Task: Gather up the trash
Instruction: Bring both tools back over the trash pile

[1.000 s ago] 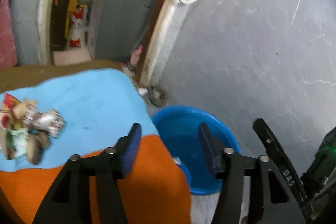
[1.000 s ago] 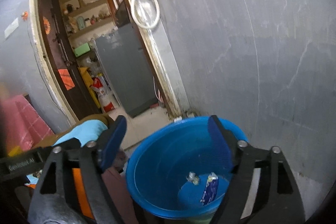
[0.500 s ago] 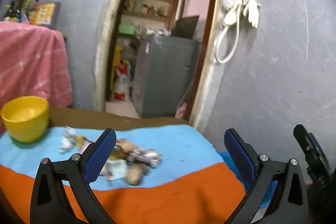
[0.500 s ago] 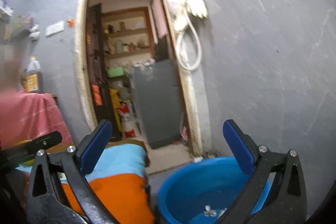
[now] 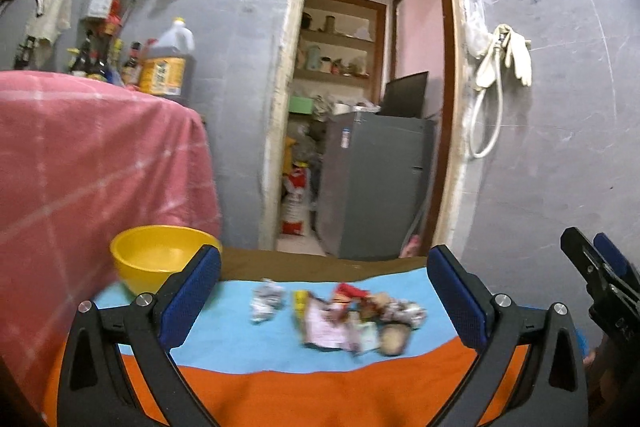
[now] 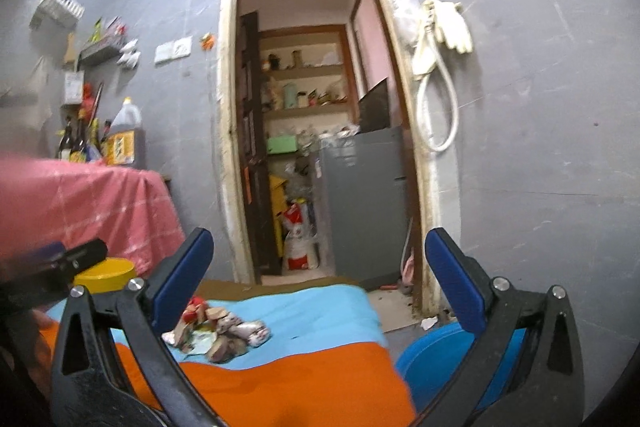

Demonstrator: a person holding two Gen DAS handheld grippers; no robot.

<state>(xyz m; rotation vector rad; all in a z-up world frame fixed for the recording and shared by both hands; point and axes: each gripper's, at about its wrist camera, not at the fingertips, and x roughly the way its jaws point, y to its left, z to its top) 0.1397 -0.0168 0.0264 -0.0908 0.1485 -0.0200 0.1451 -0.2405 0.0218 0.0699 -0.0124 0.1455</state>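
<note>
Left tongs (image 5: 324, 307): fingers spread to full width, nothing between them, pointing almost level across the table (image 5: 280, 395). Right tongs (image 6: 320, 291): fingers likewise spread wide and empty.

Task item: a loose pile of trash (image 5: 352, 319) (crumpled wrappers, foil and paper scraps) lies on the light blue band of the table cover, beyond the orange band. In the left wrist view the pile sits directly ahead of the left tongs, framed in the gap between the two fingers but well short of them; one crumpled piece (image 5: 266, 301) lies apart at the pile's left end. The pile's long axis runs side to side across the line of approach, parallel to the opening of the tongs.

In the right wrist view the same pile (image 6: 220, 331) lies ahead and to the left, just beside the left finger, off the centreline.

Judgement: the left tongs are the better aligned for the next pick; a straight advance with a slight downward tilt should reach the pile.

Surroundings: a yellow bowl (image 5: 160, 259) stands on the table to the left of the pile. A blue basin (image 6: 436, 355), the likely receptacle, sits on the floor below the table's right end.
</note>
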